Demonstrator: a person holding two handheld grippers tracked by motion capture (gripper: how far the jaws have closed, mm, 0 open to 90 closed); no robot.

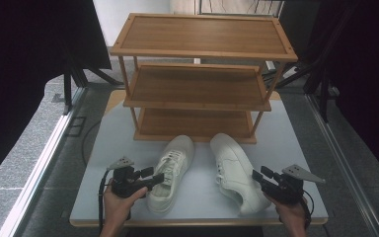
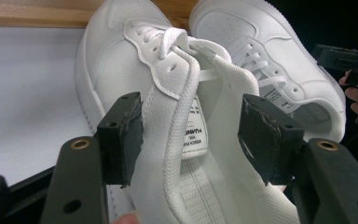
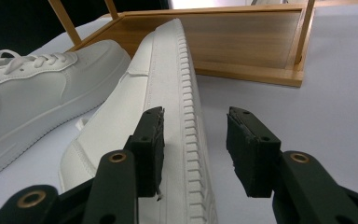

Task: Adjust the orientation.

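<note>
Two white shoes lie side by side on the board (image 1: 128, 207) in front of the wooden rack (image 1: 197, 84), toes toward the rack's bottom shelf and heels toward the board's near edge. The left shoe (image 1: 170, 170) sits left of centre, the right shoe (image 1: 234, 170) right of centre, the pair apart at the heels and closer at the toes.

The left gripper (image 1: 148, 177) is at the near-left of the board, right at the left shoe's heel opening. In the left gripper view its jaws stand spread on either side of the shoe's tongue and a loose lace (image 2: 182, 121); the pads flank the tongue without pressing it, so nothing is pinched.

The right gripper (image 1: 260, 177) is at the near-right, beside the right shoe's heel. In the right gripper view the jaws are parted around the ribbed sole edge (image 3: 186, 140): the left pad lies against or just off the shoe's side, the right pad stands clear over bare board. No grip there either.

Each shoe's long axis runs from near edge to rack, nearly in line with the jaws that face it, so each gripper meets its own shoe from the heel end. The left hand is nearer the left shoe, the right hand nearer the right. I judge that closing on the heel collar or tongue comes next, then carrying each shoe forward along its own axis to a shelf.
</note>
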